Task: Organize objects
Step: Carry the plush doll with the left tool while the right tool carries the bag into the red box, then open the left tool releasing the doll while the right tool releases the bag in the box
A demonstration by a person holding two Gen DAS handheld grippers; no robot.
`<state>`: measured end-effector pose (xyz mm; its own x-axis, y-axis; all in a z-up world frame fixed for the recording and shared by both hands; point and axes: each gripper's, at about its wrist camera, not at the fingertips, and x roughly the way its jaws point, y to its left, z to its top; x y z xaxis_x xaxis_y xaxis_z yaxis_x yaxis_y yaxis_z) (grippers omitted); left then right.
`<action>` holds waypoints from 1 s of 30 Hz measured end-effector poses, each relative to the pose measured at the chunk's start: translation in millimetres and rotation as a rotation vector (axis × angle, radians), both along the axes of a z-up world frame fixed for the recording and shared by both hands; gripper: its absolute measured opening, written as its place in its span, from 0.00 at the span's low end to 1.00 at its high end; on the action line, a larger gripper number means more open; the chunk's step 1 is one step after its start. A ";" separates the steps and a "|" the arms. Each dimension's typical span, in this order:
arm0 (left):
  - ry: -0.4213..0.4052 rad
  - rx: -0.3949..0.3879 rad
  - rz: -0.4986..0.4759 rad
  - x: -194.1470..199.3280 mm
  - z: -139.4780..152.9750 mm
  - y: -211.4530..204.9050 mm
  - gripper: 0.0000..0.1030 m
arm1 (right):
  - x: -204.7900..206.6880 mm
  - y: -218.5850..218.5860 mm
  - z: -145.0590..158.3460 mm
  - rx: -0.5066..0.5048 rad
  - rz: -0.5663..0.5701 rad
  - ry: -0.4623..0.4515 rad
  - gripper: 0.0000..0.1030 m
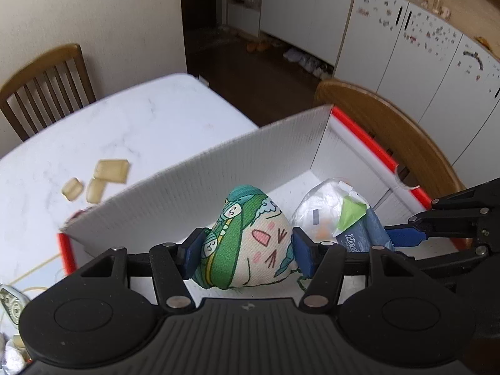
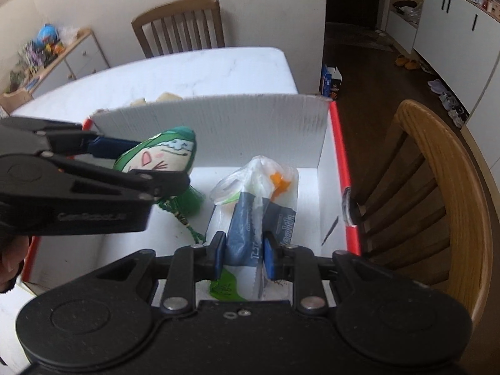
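Observation:
A green and cream plush toy [image 1: 250,240] with a cartoon face sits between the blue pads of my left gripper [image 1: 247,250], which is shut on it just above the floor of the white box [image 1: 200,187] with red rims. In the right wrist view the plush toy [image 2: 156,156] hangs tilted over the left half of the box [image 2: 218,125], with my left gripper [image 2: 147,162] on it. My right gripper [image 2: 243,253] is shut on a blue packet [image 2: 247,234] printed "Health", bundled with a clear plastic bag [image 2: 259,175]. That packet [image 1: 359,234] lies right of the plush, with my right gripper [image 1: 403,234] reaching in from the right.
Three yellowish translucent blocks [image 1: 106,172] lie on the white marble table [image 1: 140,118] beyond the box. A wooden chair [image 2: 437,172] stands close against the box's right side, another chair [image 2: 181,28] at the table's far end. A thin dark stick [image 2: 329,232] lies in the box's right corner.

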<state>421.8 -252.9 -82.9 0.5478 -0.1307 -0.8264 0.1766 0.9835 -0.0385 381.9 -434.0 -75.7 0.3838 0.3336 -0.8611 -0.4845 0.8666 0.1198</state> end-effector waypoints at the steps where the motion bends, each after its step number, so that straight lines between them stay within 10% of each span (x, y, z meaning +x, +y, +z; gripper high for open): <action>1: 0.008 0.005 0.000 2.2 -4.0 -1.1 0.58 | 1.0 0.3 -3.5 -0.006 0.005 0.007 0.23; 30: 0.220 0.040 0.013 30.6 -50.9 -7.3 0.70 | 6.5 12.9 -39.2 -0.061 0.051 0.116 0.36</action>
<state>452.4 -260.3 -133.8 0.3554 -0.0899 -0.9304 0.1557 0.9872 -0.0359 388.4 -421.1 -114.9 0.2641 0.2958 -0.9180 -0.5144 0.8483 0.1254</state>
